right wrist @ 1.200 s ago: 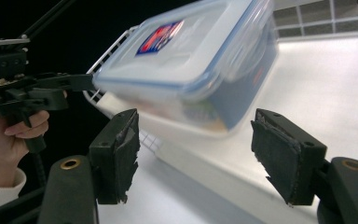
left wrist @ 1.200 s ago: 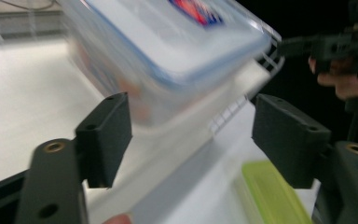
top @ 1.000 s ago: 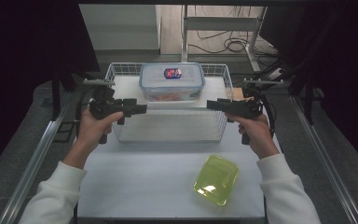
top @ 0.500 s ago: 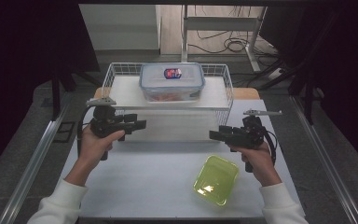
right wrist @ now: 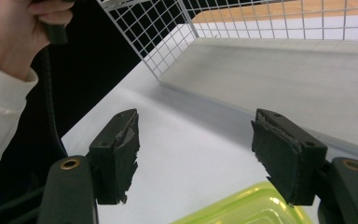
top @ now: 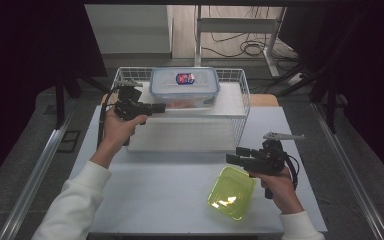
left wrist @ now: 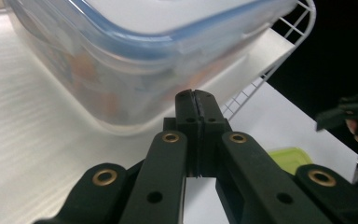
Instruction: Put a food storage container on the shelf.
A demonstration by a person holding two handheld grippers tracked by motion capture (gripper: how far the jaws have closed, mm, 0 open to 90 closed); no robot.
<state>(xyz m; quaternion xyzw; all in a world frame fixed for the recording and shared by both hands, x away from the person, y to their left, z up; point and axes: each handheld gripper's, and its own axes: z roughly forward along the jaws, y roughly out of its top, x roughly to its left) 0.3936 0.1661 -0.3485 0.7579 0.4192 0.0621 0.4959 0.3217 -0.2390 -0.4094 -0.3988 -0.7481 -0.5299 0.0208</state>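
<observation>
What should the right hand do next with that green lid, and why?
Probably lower the right tool a little onto the near edge of the green lid and close. Its jaws stand open and empty just above the lid, which lies flat on the white table. The left tool, jaws shut and empty, sits beside the clear container in the wire basket.

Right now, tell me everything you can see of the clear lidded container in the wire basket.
The clear lidded container is a rounded rectangular box of see-through plastic with a blue-edged lid bearing a small red-and-blue label. It sits upright and shut on the pale board at the back of the white wire basket. Blurred orange contents show through its wall. The shut left tongs point at its side.
</observation>
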